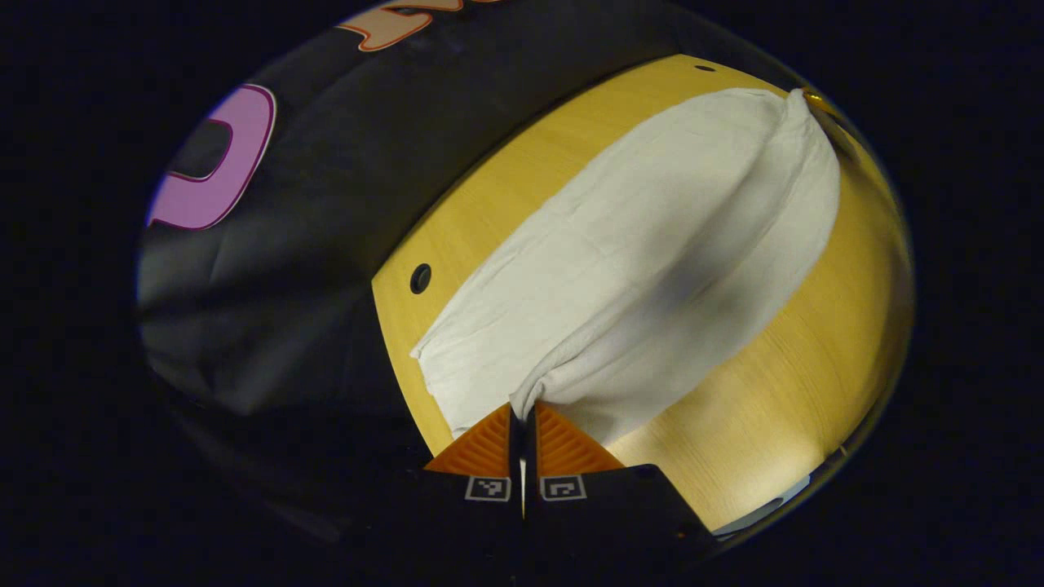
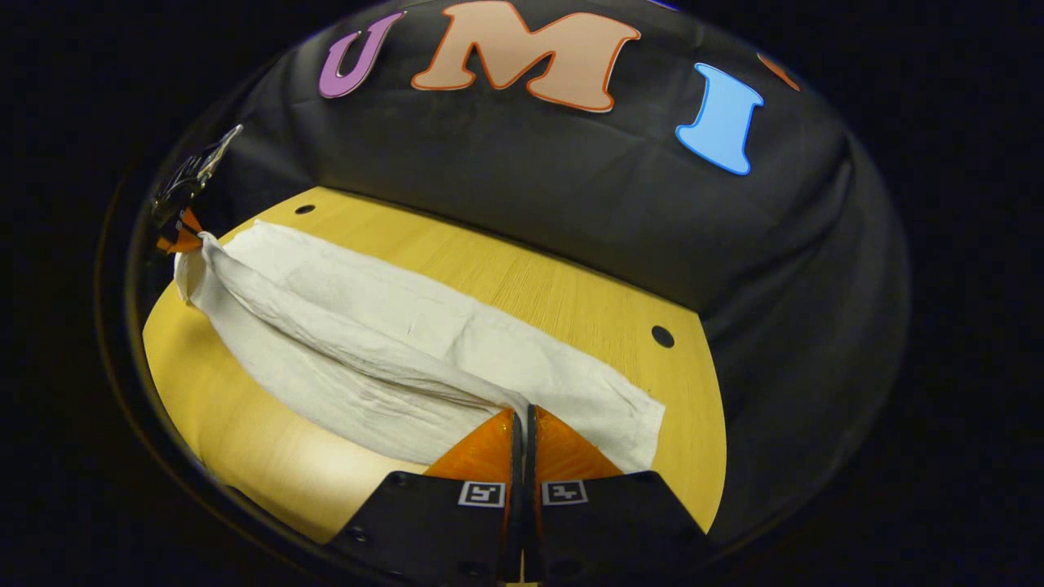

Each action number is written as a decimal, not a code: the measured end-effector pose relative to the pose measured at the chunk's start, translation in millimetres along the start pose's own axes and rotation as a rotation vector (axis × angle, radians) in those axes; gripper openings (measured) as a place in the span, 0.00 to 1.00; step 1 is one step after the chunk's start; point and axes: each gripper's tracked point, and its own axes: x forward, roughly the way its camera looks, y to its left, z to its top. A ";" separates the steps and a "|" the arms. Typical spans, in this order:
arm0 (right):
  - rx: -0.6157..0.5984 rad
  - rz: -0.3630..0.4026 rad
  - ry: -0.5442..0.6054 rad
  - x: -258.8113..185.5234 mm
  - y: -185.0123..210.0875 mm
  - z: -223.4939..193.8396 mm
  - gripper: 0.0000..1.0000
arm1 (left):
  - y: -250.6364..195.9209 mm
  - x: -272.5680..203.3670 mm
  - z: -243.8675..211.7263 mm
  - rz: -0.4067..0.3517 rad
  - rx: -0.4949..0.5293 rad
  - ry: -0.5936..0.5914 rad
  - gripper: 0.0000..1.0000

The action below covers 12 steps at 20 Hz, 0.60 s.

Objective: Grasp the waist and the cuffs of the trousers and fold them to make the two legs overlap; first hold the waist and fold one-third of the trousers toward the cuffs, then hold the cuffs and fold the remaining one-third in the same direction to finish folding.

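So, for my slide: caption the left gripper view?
Left gripper pinching white cloth trousers, lifting one edge above yellow wooden table.

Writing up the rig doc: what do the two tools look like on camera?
Left tool: two wedge-shaped fingers with ribbed faces, mounted on black blocks, each block carrying a small square black-and-white marker. Right tool: same build, wedge fingers, black blocks with screw holes and one square marker each. No cables or sleeves visible.

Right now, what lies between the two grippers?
The white trousers, lifted fold stretched from the right gripper to the left gripper, over the wooden table; seen in the right gripper view.
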 end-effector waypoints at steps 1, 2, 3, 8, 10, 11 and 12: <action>0.017 -0.018 -0.024 9.0 -2.9 13.6 0.02 | 0.9 12.3 28.1 0.025 -0.020 -0.011 0.00; 0.031 -0.036 -0.045 19.4 -4.9 26.1 0.02 | 26.3 -7.8 -13.3 0.047 -0.036 -0.022 0.00; 0.042 -0.047 -0.057 30.2 -6.2 36.5 0.02 | 15.8 16.1 18.9 0.068 -0.049 -0.034 0.00; 0.085 -0.034 -0.024 111.2 5.4 44.8 0.02 | 31.7 78.4 68.5 0.152 -0.123 -0.080 0.00; 0.108 -0.009 0.024 143.0 15.9 27.1 0.02 | 25.3 102.3 71.2 0.151 -0.171 -0.076 0.00; 0.129 0.006 0.047 152.3 18.3 19.8 0.02 | 23.9 112.6 73.5 0.153 -0.180 -0.084 0.00; 0.154 0.017 0.059 162.6 22.3 15.4 0.02 | 22.2 118.5 71.9 0.155 -0.183 -0.085 0.00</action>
